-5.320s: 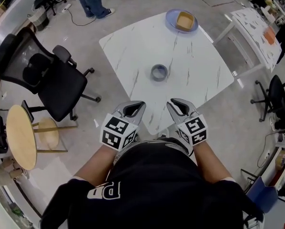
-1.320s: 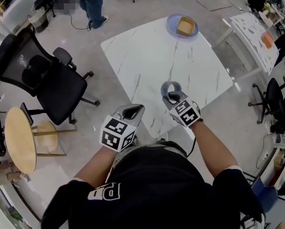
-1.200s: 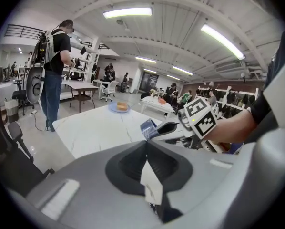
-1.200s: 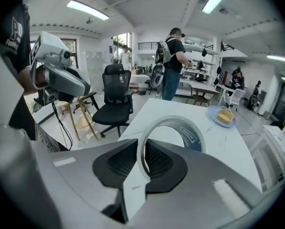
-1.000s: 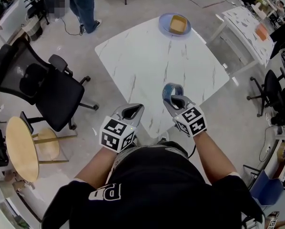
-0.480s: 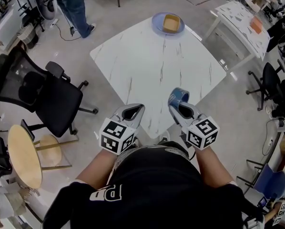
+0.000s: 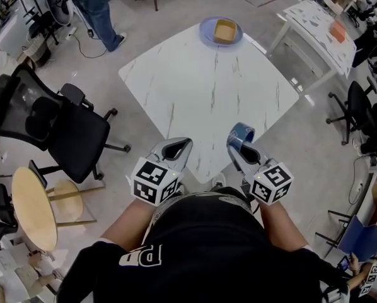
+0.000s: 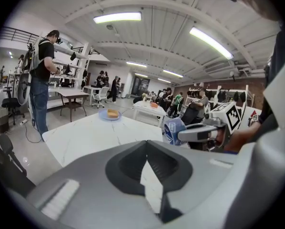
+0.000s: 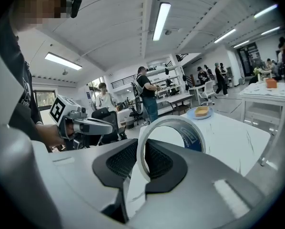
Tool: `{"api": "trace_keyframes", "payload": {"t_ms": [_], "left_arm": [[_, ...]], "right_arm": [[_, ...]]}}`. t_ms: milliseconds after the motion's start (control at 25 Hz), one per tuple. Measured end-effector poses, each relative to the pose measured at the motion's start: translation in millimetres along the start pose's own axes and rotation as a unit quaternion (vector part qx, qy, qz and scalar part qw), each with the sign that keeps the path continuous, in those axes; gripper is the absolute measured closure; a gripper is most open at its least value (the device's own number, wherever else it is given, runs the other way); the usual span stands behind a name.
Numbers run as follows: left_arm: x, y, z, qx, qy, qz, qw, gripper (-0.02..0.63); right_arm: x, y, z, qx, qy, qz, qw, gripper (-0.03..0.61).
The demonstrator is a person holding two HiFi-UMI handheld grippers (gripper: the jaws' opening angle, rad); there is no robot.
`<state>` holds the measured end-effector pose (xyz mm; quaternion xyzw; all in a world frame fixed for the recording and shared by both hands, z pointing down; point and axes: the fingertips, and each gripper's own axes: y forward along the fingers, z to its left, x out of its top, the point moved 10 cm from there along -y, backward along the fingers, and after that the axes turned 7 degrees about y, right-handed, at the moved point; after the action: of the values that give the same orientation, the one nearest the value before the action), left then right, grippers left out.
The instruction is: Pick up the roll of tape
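Note:
The roll of tape [image 7: 241, 133], grey-white with a blue inner core, is held up off the white marble table [image 7: 207, 87] over its near corner. My right gripper [image 7: 237, 145] is shut on the ring's wall, one jaw inside the hole. In the right gripper view the tape [image 9: 192, 136] stands upright between the jaws of my right gripper [image 9: 137, 171]. My left gripper [image 7: 177, 148] is shut and empty at the table's near edge, to the left of the tape. The left gripper view shows the left gripper [image 8: 149, 168] closed, with the tape [image 8: 172, 130] to the right.
A blue plate [image 7: 220, 30] with a tan square block sits at the table's far corner. A black office chair [image 7: 56, 118] and a round wooden stool [image 7: 31, 207] stand to the left. Another white table [image 7: 321, 24] is at the right. A person stands at the far left.
The right gripper has taken the tape from the table's middle, lifted it and drawn it back toward the body. The left gripper has stayed put.

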<state>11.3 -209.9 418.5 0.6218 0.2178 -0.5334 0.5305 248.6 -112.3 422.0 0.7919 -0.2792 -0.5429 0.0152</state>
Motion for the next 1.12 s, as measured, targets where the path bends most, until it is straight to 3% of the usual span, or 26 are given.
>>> {"api": "trace_keyframes", "payload": {"t_ms": [1120], "left_arm": [[7,2,-13,-0.008,0.012,0.001,0.9999,0.555]], "right_arm": [[-4,-8,4,0.006,-0.013,0.006,1.000,0.532]]}}
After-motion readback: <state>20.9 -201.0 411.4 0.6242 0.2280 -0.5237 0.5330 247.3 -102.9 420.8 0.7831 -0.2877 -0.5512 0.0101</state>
